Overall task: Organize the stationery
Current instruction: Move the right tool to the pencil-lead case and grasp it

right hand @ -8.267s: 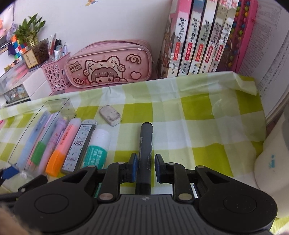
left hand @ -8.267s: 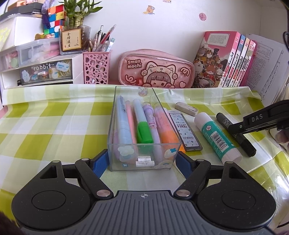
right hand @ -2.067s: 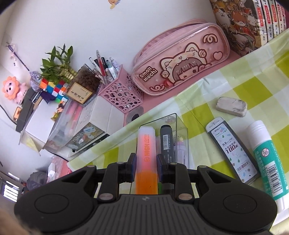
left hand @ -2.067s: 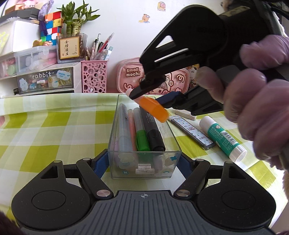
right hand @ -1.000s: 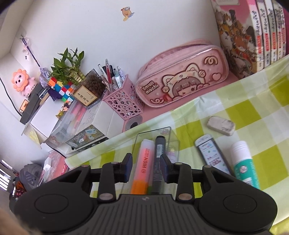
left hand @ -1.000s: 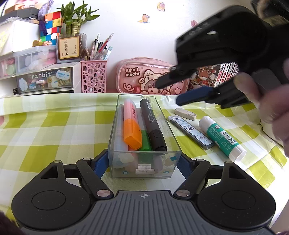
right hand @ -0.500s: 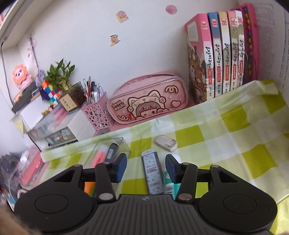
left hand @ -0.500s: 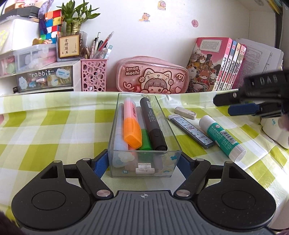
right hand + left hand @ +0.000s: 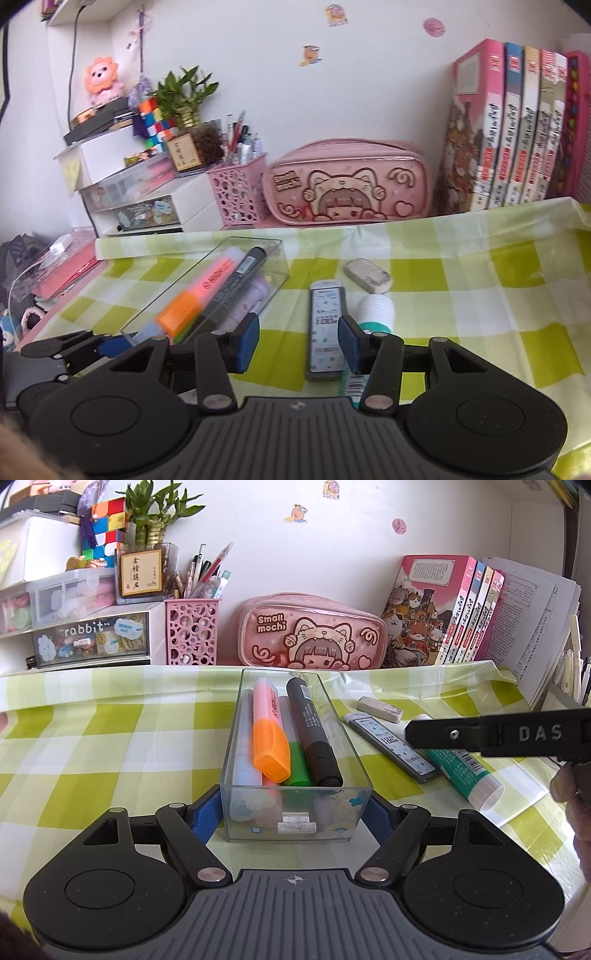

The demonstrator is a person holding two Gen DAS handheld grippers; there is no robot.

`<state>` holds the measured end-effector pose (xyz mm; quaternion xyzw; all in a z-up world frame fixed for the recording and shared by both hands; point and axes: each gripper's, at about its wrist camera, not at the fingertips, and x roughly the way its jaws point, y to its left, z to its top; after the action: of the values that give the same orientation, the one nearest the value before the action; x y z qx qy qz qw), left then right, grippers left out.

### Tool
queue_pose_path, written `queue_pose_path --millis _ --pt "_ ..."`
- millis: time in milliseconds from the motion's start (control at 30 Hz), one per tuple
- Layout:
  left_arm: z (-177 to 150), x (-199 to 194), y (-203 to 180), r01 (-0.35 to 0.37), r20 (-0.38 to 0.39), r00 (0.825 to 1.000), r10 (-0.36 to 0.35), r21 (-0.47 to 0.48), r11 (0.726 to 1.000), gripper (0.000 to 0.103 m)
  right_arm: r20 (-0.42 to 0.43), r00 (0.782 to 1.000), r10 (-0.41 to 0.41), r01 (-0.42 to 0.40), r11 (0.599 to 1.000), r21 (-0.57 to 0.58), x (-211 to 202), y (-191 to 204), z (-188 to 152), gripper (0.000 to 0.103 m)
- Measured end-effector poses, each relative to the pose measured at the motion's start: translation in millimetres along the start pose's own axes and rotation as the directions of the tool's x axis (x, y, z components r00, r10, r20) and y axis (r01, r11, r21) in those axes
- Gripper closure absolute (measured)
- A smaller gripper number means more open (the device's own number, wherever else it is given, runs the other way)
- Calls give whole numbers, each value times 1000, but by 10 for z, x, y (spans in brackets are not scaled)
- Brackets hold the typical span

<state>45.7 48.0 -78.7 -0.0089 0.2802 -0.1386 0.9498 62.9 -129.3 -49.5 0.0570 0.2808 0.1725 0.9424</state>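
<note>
Along the back of my desk, behind the green checked tablecloth (image 9: pixel 110 746), I see a white drawer unit (image 9: pixel 88 642) labelled "rabbit", a colour cube (image 9: pixel 107 524) beside a potted bamboo (image 9: pixel 155 513), and a row of pink-spined books (image 9: pixel 465 616) against loose printed papers (image 9: pixel 532 627).

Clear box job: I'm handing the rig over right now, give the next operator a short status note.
Left gripper shut on the clear box, steadying it. Right gripper open, empty, over the lead refill case.
Done: orange highlighter, black marker and other pens are in the box.
Left on the cloth: lead refill case, glue stick, eraser. The refill case looks like the next pick.
</note>
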Motion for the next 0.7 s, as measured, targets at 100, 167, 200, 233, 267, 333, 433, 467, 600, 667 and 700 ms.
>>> queue_pose_path --millis 100,167,200,233,267,333,433,467,600,667,700 --pt "1 -1 0 0 0 1000 0 0 1000 27 -32 999 -17 17 1000 -12 117 48 -11 33" --pt "1 0 0 0 0 1000 0 0 1000 27 -49 997 -60 59 998 -37 193 87 -18 33" --pt "1 0 0 0 0 1000 0 0 1000 27 -52 996 -78 75 996 -52 221 104 -18 33" --pt "1 -1 1 0 0 1000 0 0 1000 27 -52 994 -96 92 993 -71 248 118 -20 33" --pt "1 -1 0 0 0 1000 0 0 1000 27 -51 993 -110 105 990 -90 274 131 -22 33" --pt "1 -1 0 0 0 1000 0 0 1000 27 -55 989 -138 130 984 -122 325 151 -24 33" --pt "1 0 0 0 0 1000 0 0 1000 27 -65 984 -165 153 976 -158 409 171 -24 33" --pt "1 -1 1 0 0 1000 0 0 1000 27 -71 982 -173 160 974 -163 430 174 -24 33" --pt "2 0 0 0 0 1000 0 0 1000 27 -95 981 -168 154 978 -141 472 124 -10 39" --pt "2 -1 1 0 0 1000 0 0 1000 27 -103 982 -158 145 982 -123 463 88 8 43" --pt "1 0 1 0 0 1000 0 0 1000 27 -108 982 -154 142 983 -115 463 80 17 43"
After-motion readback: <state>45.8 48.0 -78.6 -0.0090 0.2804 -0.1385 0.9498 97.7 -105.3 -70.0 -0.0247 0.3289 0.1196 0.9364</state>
